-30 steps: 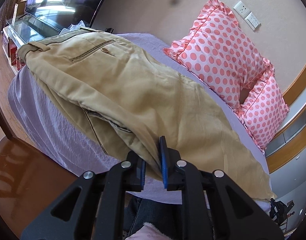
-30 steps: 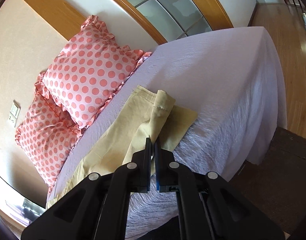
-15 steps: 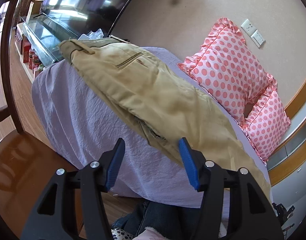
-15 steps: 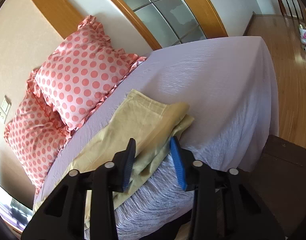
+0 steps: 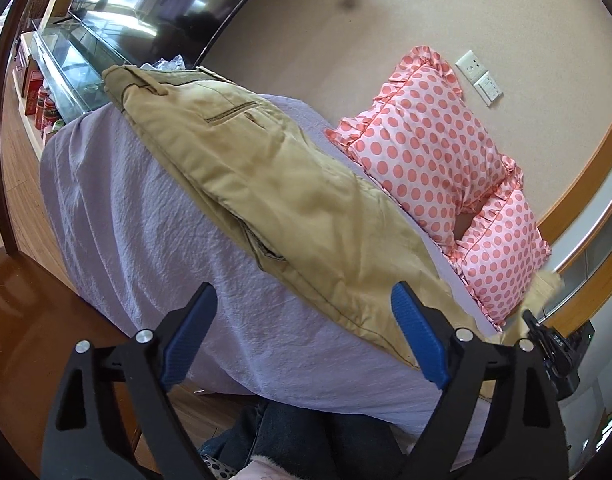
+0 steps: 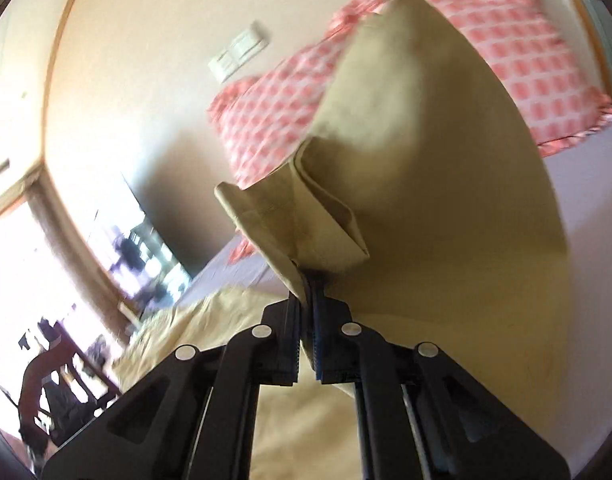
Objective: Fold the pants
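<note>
Two grippers: left gripper (image 5: 302,336) at lower centre of its frame, blue pads spread wide, gripping nothing; right gripper (image 6: 306,320) pressed together on a hem corner of the pants (image 6: 446,208).
Pants: tan, lying lengthwise across the lavender bed sheet (image 5: 138,220), waistband at upper left of the left view; leg end lifted in the right view.
Writing: none legible; red bottles (image 5: 42,104) at far left carry labels too small to read.
Edges: pants' near edge lies close to the sheet's drop.
Pillows: pink polka-dot pillows (image 5: 426,136) beside the pants, upper right.
Right view: motion-blurred, background probably a window.
</note>
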A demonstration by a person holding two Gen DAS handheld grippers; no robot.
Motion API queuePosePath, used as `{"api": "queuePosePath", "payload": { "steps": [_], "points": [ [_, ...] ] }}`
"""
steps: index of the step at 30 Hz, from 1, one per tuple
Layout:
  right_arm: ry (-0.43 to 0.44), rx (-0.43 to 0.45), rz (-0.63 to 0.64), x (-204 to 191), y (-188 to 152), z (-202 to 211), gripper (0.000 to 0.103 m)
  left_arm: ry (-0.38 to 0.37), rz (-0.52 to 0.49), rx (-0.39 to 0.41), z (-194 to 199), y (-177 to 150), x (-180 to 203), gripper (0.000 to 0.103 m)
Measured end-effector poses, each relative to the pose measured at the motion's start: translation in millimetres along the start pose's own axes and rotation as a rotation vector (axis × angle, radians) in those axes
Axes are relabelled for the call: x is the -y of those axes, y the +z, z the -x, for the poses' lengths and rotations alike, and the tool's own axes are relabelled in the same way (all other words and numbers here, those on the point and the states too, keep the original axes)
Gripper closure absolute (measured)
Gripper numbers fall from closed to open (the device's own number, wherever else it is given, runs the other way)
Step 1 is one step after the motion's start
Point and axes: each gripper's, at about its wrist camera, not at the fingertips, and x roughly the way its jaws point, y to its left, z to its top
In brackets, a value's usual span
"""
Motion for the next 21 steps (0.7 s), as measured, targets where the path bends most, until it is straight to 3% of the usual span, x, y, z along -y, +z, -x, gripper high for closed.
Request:
{"api": "queuePosePath", "payload": {
  "steps": [3,5,7,12,18,21],
  "points": [
    [0.075,-0.283,0.197,-51,-44,-57,0.09,-0.014,-0.052,-0.024,-5,-6,10,0.011],
    [0.075,-0.344,0.278,-65,-69,-64,0.057,-0.025,-0.104,-0.061,-12,-11,18,0.01],
    [0.067,-0.313,0.291,-62,-74,-55,0.036,-0.036,-0.148,-0.092,-21,-16,26,0.01],
    [0.027,-0.232,0.199,-39,-55,-41,0.028,-0.068,-0.175,-0.125,-43,-20,39,0.01],
    [0.008,-0.233,0.141,-24,-57,-35,0.028,-0.047,-0.132,-0.142,-62,-15,42,0.011],
    [0.015,-0.241,0.143,-25,-60,-38,0.026,-0.032,-0.11,-0.097,-57,-4,43,0.012]
  ]
}}
